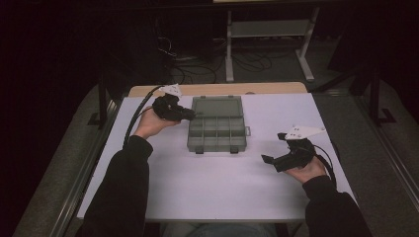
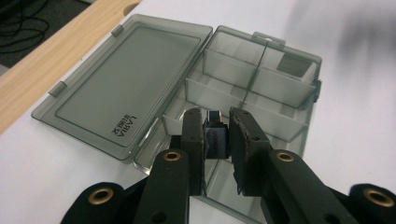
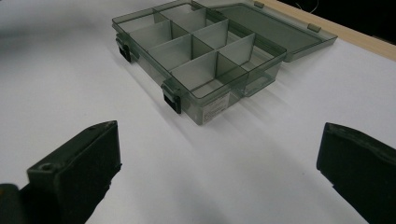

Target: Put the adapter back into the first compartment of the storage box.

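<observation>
A smoky grey plastic organiser box [image 1: 217, 129] lies open in the middle of the white table, its lid [image 2: 126, 79] folded flat toward the far side. Thin walls split it into several compartments [image 3: 196, 46]. My left gripper [image 2: 215, 126] hovers over the box's left end, shut on a small dark adapter [image 2: 215, 135] with pale lettering. In the high view the same gripper [image 1: 187, 114] reaches the box's left rim. My right gripper [image 1: 269, 160] rests low at the front right, apart from the box, its jaws wide open with nothing between them [image 3: 219, 168].
A wooden strip [image 1: 217, 89] runs along the table's far edge behind the lid. Two black latches [image 3: 172, 100] sit on the box's front wall. Bare white tabletop [image 1: 207, 187] spreads in front of the box. A white frame and cables [image 1: 267, 44] stand on the floor beyond.
</observation>
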Demonstrator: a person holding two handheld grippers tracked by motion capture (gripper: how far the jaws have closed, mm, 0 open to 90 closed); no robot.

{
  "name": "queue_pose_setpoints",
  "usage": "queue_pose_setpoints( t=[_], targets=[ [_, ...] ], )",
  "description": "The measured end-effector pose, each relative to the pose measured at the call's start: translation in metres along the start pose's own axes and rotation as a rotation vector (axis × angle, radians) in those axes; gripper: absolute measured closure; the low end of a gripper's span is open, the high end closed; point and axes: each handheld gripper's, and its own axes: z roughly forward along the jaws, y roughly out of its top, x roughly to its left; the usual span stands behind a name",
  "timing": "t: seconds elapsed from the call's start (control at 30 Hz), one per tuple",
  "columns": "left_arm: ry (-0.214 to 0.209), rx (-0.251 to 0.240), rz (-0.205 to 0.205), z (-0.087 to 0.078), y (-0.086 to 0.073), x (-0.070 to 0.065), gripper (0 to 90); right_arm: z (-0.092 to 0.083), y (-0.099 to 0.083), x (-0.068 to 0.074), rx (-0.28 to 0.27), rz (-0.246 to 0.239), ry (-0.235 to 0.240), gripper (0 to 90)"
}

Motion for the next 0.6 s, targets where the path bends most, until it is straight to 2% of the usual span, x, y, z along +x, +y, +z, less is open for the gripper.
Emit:
queue_pose_setpoints(
  t=[0.3, 0.47, 0.6],
  targets=[
    [0.007, 0.036, -0.006, 0.025, -0.008, 0.003, 76.6, 0.001, 0.000, 0.000, 0.000, 0.000, 0.003, 0.0],
    [0.028, 0.048, -0.022, 0.033, -0.013, 0.009, 76.6, 0.002, 0.000, 0.000, 0.007, -0.003, 0.005, 0.0],
    [0.024, 0.061, -0.031, 0.039, -0.016, 0.012, 76.6, 0.004, 0.000, 0.001, 0.014, -0.010, 0.008, 0.0]
  ],
)
